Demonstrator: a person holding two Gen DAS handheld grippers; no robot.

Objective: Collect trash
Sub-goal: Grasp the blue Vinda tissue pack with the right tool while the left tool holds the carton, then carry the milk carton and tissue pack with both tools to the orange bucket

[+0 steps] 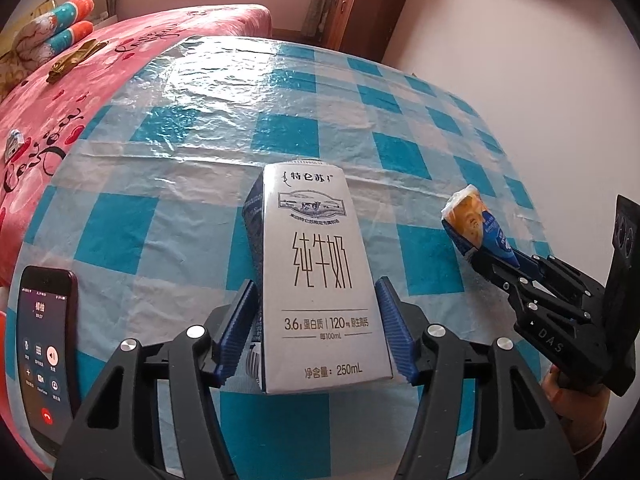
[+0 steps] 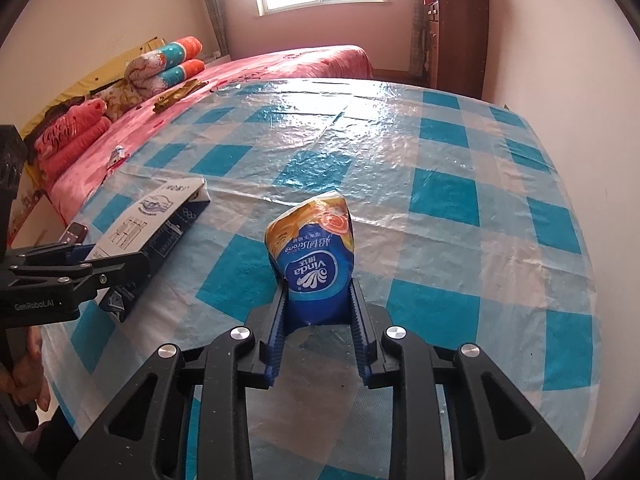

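The right gripper (image 2: 318, 312) is clamped tight on the blue-and-orange tissue pack (image 2: 314, 256), holding it just above the blue-checked worktop (image 2: 440, 208). Over on the left, the left gripper (image 1: 316, 320) straddles the white milk carton (image 1: 316, 280) lying on the worktop, blue pads close at either side but whether they press on it I cannot tell. A phone (image 1: 44, 344) lies beside it.
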